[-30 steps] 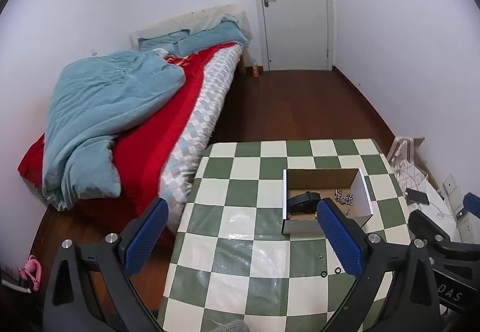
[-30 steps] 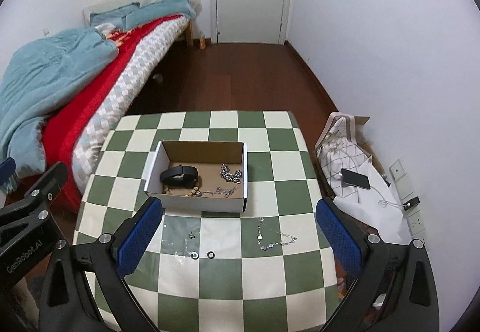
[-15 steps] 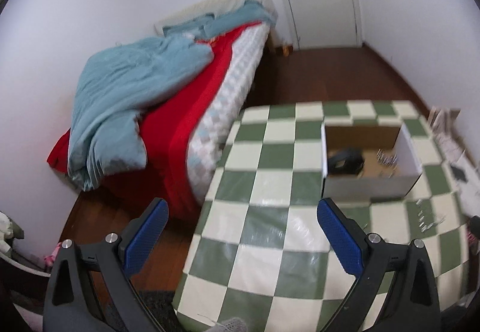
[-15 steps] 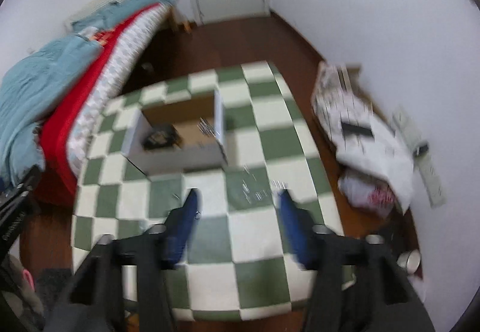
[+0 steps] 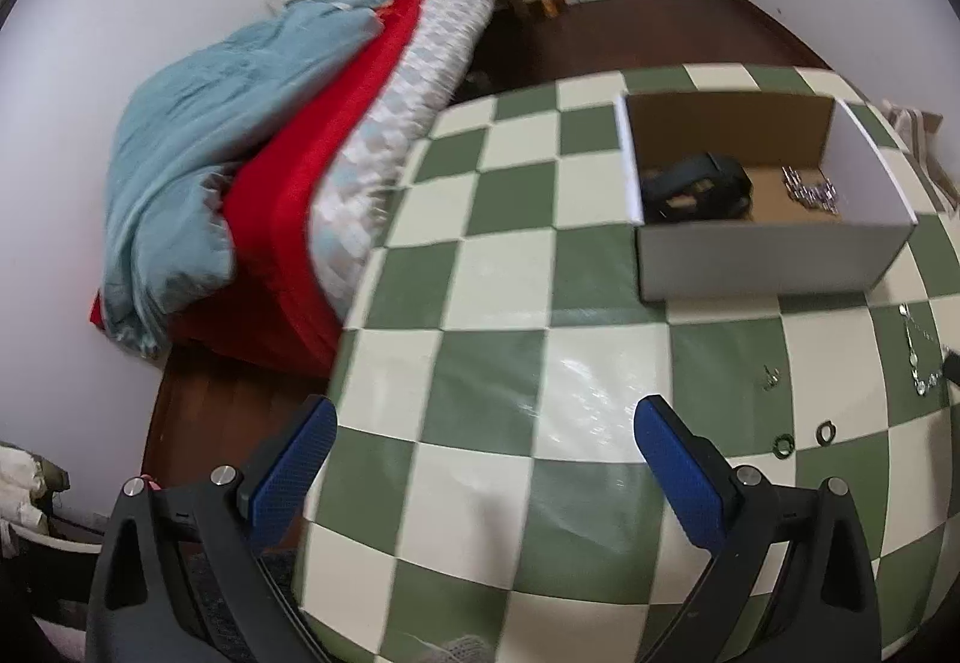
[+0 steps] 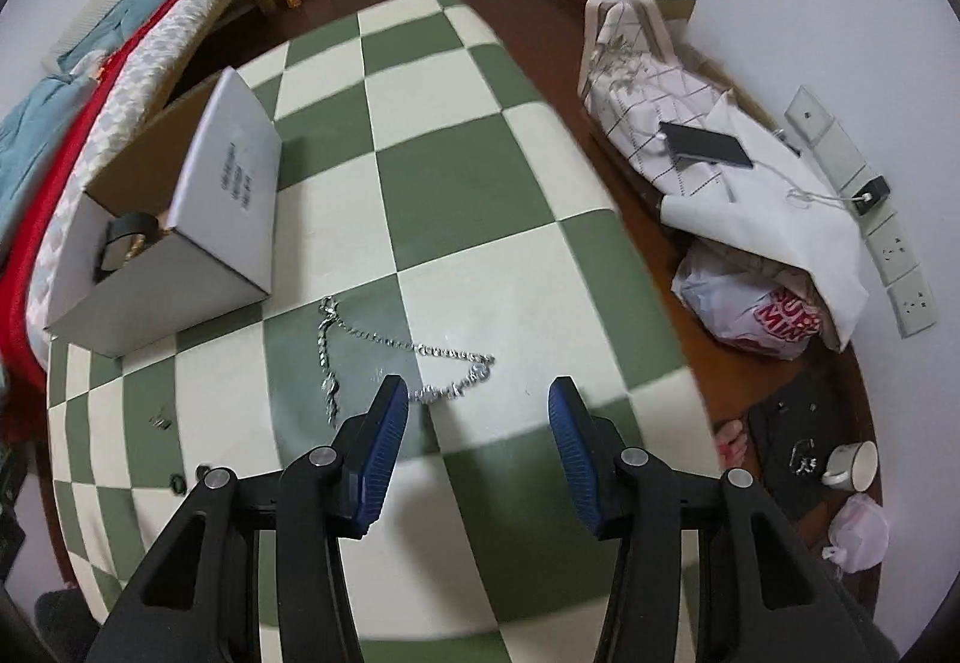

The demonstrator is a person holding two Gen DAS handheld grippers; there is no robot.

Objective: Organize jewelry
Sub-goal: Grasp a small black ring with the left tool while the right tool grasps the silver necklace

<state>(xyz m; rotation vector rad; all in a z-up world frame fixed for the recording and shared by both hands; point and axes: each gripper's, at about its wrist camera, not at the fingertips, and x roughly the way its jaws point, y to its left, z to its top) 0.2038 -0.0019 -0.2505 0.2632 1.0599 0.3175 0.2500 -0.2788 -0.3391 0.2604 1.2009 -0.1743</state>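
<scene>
Right gripper, jaws parted and empty, poised over the silver chain lying loose on the checkered worktop, evidently for pickup; cardboard box at ten o'clock awaits it; left gripper open, idle.

Left hand-held gripper spread wide over checkered table; box holds black band.

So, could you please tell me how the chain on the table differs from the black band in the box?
The chain is silver, thin and strung out loose on the table, just ahead of the right gripper. The band is black, broad and looped, and already lies in the box. Neither is gripped.
</scene>
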